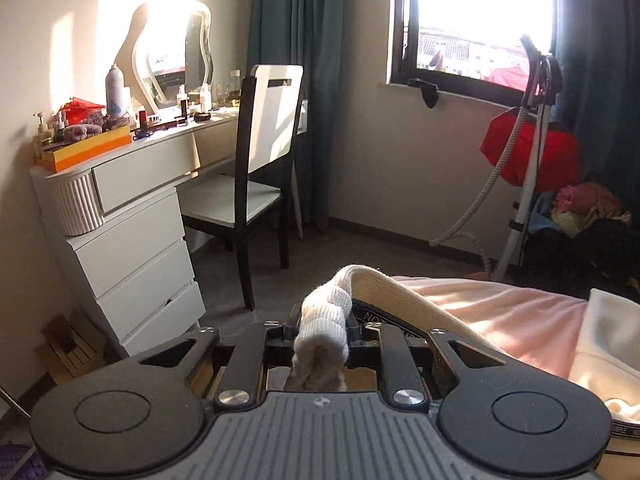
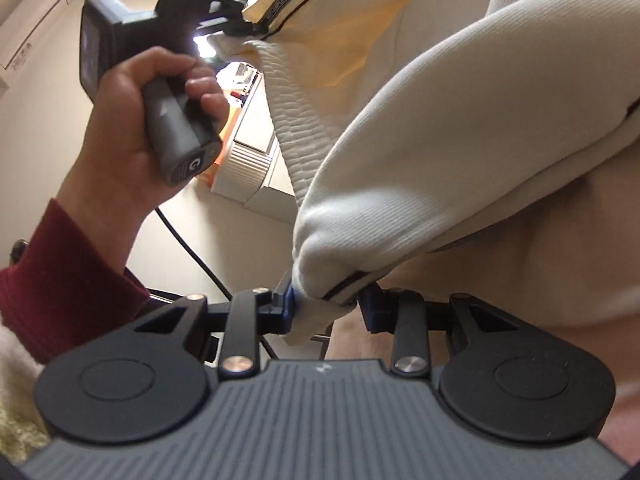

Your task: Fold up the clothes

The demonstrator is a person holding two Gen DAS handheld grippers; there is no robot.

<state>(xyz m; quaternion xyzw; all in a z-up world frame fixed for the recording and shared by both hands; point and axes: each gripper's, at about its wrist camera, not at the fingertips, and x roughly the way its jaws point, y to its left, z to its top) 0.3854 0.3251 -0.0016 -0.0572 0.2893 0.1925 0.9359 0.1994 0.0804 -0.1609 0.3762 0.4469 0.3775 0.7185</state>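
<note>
Cloth fills both claws. Left wrist view: the left claw (image 1: 322, 334) pinches a ribbed cream cuff of the garment (image 1: 384, 292), held above the bed (image 1: 520, 312), near its edge facing the vanity (image 1: 140, 184) and chair (image 1: 264, 152).

Right wrist view: the right claw (image 2: 326, 306) is clamped on a bunched hem of the same garment (image 2: 460, 140), which hangs in the air; the left hand (image 2: 132, 128) grips its handle opposite. Judgement: draw both pinches apart evenly before lowering, so it lands flat.

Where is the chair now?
In the left wrist view, the chair stands left of centre, tucked at the dressing table, with the green curtain behind it.
</note>
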